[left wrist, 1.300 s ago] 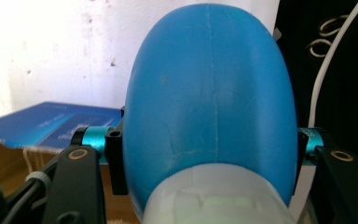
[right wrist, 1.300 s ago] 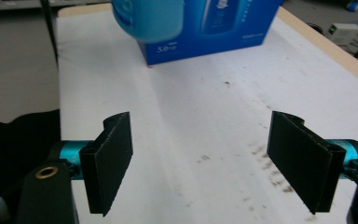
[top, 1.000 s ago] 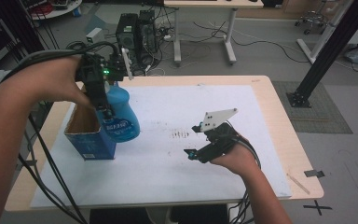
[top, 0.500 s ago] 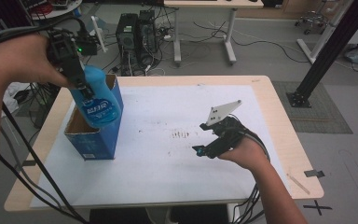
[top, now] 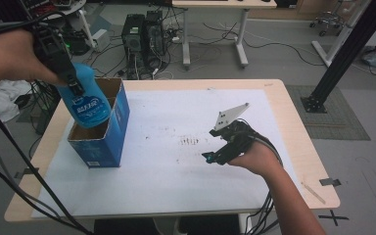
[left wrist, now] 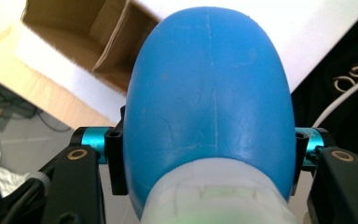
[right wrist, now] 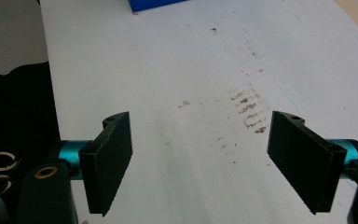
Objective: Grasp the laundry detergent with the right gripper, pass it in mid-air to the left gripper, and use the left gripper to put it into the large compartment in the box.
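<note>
Light: even, soft, from overhead; room moderately bright.
Glare: white table cover (top: 186, 161) washes out, strongest in the left gripper view at 1 o'clock.
Shadows: faint, diffuse.
Focus: blue bottle (left wrist: 207, 107) close and soft; high view slightly grainy.
Sheen: gentle highlights on bottle's lower curve.

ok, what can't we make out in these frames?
- High view: the print on the blue plastic bottle is too small to read.
- Left gripper view: the bottle hides part of the open blue cardboard box.
- High view: the right claw is too small to judge.
</note>
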Available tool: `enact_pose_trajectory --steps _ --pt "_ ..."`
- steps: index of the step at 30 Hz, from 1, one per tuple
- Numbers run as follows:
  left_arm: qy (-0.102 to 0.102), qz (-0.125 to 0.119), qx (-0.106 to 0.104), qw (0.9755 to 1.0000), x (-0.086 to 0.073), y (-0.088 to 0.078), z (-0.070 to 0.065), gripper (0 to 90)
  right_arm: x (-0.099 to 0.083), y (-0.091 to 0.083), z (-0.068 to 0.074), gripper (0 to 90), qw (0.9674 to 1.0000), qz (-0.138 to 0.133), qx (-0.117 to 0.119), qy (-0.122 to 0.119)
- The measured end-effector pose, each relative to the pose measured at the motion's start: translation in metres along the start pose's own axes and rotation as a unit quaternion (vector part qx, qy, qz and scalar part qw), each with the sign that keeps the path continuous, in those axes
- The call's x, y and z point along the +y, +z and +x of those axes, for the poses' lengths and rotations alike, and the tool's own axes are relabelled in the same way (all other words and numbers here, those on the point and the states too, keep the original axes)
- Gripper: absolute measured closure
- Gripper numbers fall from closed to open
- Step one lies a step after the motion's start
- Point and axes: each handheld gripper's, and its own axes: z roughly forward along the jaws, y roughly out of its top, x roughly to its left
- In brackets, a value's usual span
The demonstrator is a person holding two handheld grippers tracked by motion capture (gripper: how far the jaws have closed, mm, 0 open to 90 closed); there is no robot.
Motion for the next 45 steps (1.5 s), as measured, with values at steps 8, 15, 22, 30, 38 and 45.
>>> enact_pose_trajectory --steps 8,15,22,30,38,45 --pt "-0.009 0.009 -0.005 0.9999 -0.002 0.022 0.012 38.6 0.001 0.005 0.0 13.1 1.0 0.006 0.0 -0.002" --pt "-0.014 0.013 -0.006 0.9998 -0.001 0.044 0.017 38.6 -0.002 0.005 0.001 13.0 0.9999 0.012 0.0 0.004" --pt "-0.009 0.011 -0.016 0.9998 -0.002 0.063 0.02 38.5 -0.004 0.005 0.001 13.0 0.9999 0.014 -0.002 0.005" --pt "0.018 0.015 -0.023 0.9995 -0.003 0.1 0.025 38.5 -0.005 0.009 0.002 13.0 0.9998 0.02 0.002 0.008" --pt "0.016 0.015 -0.033 0.9992 -0.002 0.13 0.028 38.5 -0.004 0.012 0.002 13.0 0.9997 0.023 0.003 0.008" --pt "0.018 0.019 -0.027 0.9993 0.0 0.151 0.027 38.5 -0.004 0.014 0.002 13.1 0.9997 0.024 0.005 0.009"
